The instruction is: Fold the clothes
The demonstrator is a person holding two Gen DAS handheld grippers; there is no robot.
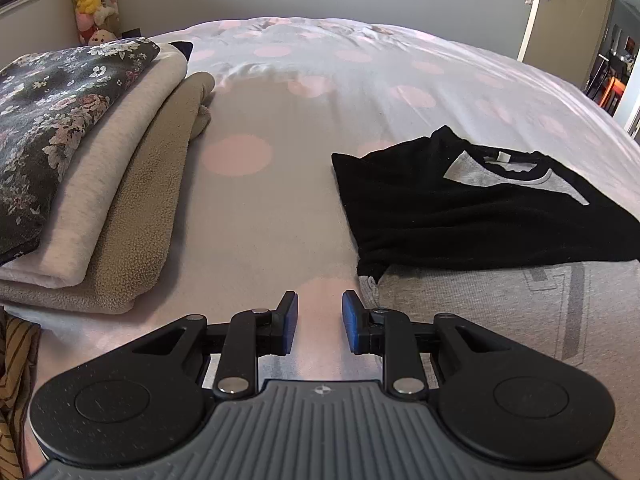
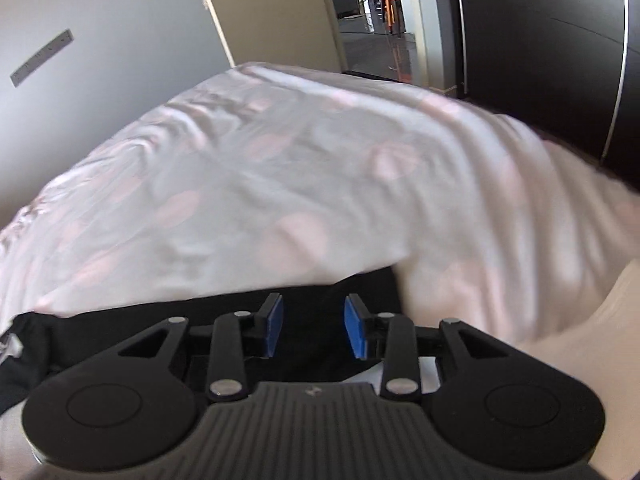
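A grey shirt point(image 1: 500, 320) with black sleeves point(image 1: 460, 216) lies on the bed at the right of the left wrist view, its black part folded across the top. My left gripper point(image 1: 320, 322) hovers just left of the shirt's edge, open, with only the bed cover between its blue pads point(image 1: 290, 320). In the blurred right wrist view, my right gripper point(image 2: 314, 326) stands open over black fabric point(image 2: 160, 320) of the shirt, with nothing pinched between its pads.
A stack of folded clothes point(image 1: 100, 200), floral piece on top, sits at the left of the bed. The dotted pink bed cover point(image 1: 320, 100) stretches beyond. Striped brown fabric point(image 1: 16, 380) hangs at the lower left. A door point(image 1: 568, 12) and dark wardrobe point(image 2: 540, 40) stand behind.
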